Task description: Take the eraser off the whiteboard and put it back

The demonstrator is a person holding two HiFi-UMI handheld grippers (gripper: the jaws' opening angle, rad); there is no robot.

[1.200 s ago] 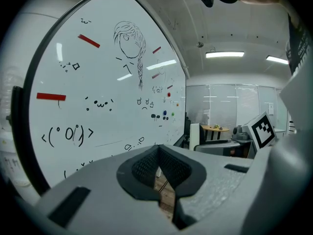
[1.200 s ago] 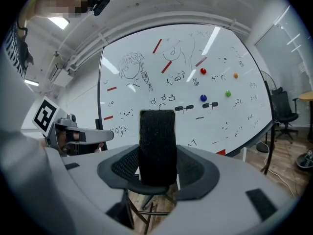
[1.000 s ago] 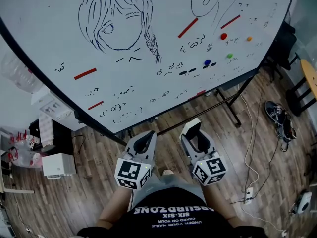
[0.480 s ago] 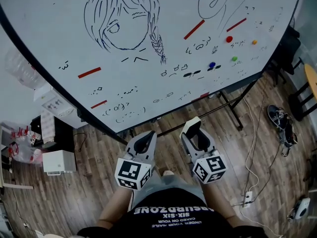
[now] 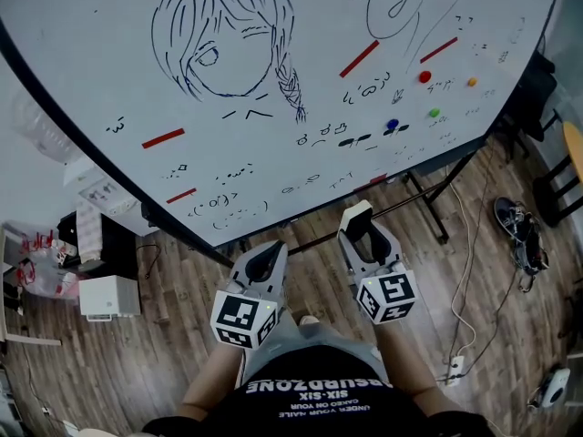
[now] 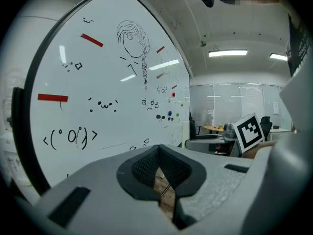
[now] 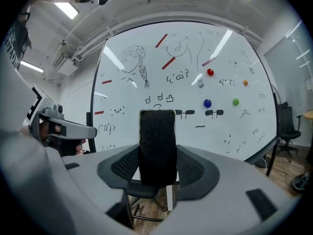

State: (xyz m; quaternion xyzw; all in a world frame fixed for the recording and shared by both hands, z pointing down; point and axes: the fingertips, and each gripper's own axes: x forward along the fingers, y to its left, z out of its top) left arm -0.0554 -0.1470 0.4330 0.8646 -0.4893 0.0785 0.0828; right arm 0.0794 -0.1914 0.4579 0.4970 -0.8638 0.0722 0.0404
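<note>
While the left claw stays closed, the right claw, clamping the eraser, has neared the whiteboard.

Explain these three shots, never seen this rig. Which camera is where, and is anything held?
There is no robot here: a person holds a two-jaw tool in each hand. The top-down picture comes from a camera on the person's head. The other two come from cameras riding on each tool, looking along its jaws. Ahead stands a whiteboard with doodles and coloured magnets, over a wood floor. The right tool grips a black-felt eraser. The left tool is shut and empty.
</note>
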